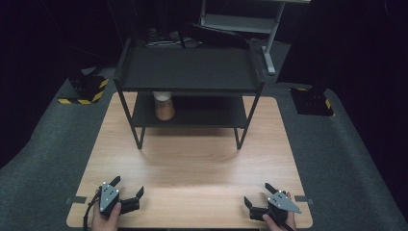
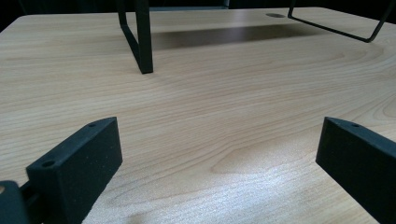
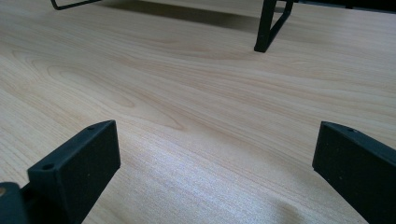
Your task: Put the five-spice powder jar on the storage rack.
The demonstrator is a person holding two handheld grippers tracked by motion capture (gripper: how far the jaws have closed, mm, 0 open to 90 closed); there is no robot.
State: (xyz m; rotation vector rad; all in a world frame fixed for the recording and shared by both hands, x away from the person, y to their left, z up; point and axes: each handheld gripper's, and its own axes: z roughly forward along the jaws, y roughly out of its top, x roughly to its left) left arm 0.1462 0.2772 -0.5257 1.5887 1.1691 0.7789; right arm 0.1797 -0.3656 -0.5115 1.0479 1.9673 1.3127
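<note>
High view shows the left gripper [image 1: 129,189] and the right gripper [image 1: 255,195] resting low at the near edge of the wooden table [image 1: 192,163], well apart from each other, each with its jaws spread wide and nothing between them. Farther back stands a black two-tier shelf [image 1: 187,72], and on its lower level, toward the left, sits a small jar [image 1: 164,107] with a pale lid and brownish contents, partly hidden under the top tier. Left gripper view looks across bare wood at one shelf leg [image 2: 144,51], and right gripper view shows another leg [image 3: 267,28] ahead of its open jaws. I judge this to be the starting pose, with the reach not yet begun. The next move likely calls for one gripper, probably the left, to travel forward and slip in low beneath the top tier, then square its jaws around the jar without knocking the frame.
</note>
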